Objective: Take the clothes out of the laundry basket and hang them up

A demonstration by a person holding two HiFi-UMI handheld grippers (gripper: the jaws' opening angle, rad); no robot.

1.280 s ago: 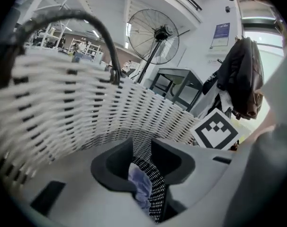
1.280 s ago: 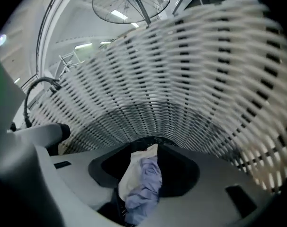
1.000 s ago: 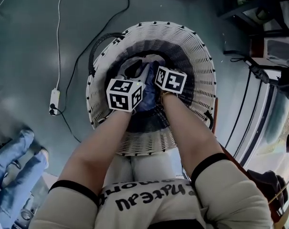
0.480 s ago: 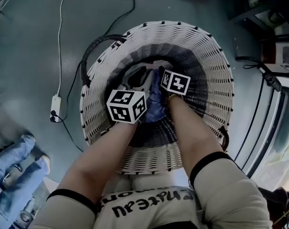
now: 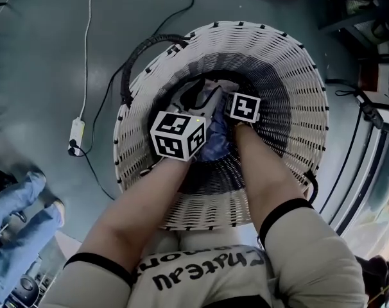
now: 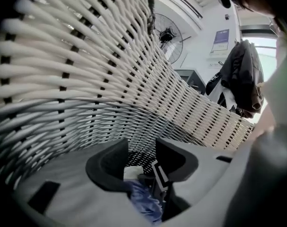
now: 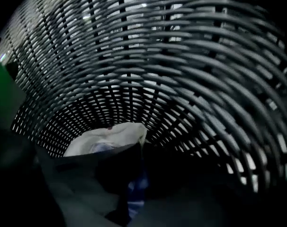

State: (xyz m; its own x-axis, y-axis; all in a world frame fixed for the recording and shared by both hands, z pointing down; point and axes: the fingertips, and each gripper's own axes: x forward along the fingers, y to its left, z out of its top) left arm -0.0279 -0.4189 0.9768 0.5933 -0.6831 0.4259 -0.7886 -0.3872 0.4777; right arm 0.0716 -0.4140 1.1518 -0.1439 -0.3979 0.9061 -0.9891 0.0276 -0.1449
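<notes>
Head view: arms [image 5: 157,201] dip (left gripper [image 6: 141,160] just opened, right gripper [image 7: 142,162] just clenched cloth [image 7: 134,190]).

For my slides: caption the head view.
Left tool and right tool deep in a white wicker basket with blue cloth.

The head view looks steeply down into the basket [image 5: 281,69]; both gripper views face its weave from close inside.

Wicker basket [image 5: 297,76], power strip [image 5: 76,136] on grey floor [image 5: 40,56]
</notes>
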